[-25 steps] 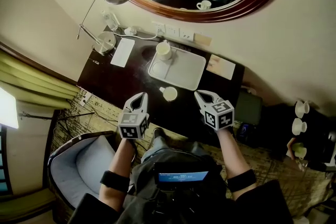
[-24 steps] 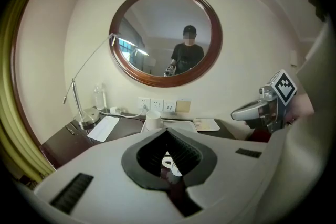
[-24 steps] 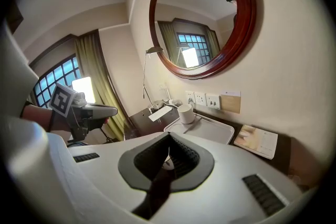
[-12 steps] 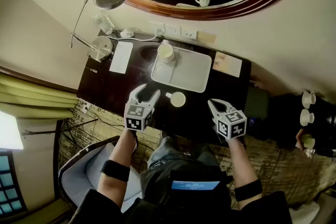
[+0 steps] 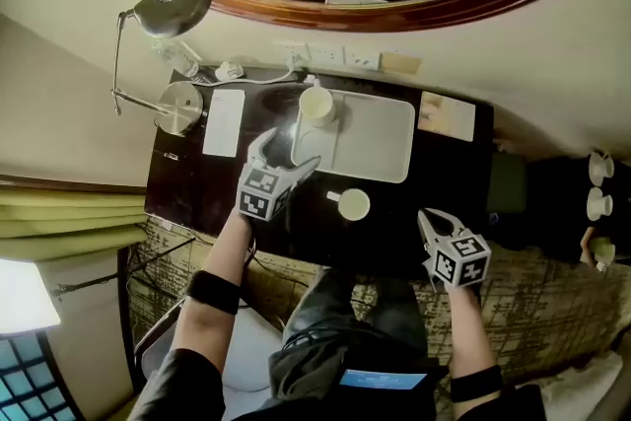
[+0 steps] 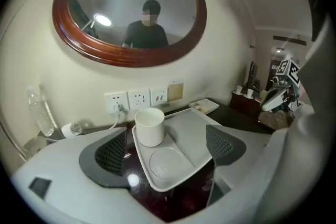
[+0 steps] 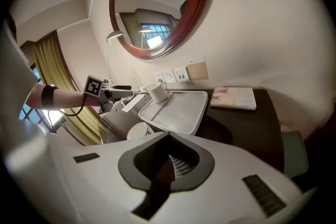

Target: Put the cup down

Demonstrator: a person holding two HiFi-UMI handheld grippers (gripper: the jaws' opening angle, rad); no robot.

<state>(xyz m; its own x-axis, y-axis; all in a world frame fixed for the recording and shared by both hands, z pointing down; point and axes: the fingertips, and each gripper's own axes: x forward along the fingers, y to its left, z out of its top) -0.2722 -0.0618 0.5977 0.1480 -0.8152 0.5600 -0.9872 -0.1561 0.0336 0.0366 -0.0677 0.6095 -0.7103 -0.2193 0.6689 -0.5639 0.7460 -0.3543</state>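
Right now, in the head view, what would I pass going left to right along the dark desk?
Lamp base → white card → tray → booklet.

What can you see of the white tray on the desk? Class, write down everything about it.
The tray is white and rectangular, with rounded corners and a low raised rim, and looks like plastic. It lies flat on the dark desk near the wall sockets. A white cup stands upright in one corner, beside a shallow round recess; the rest is bare. The left claw, whose jaws have just been opening, has that corner between them, pads not pressing.
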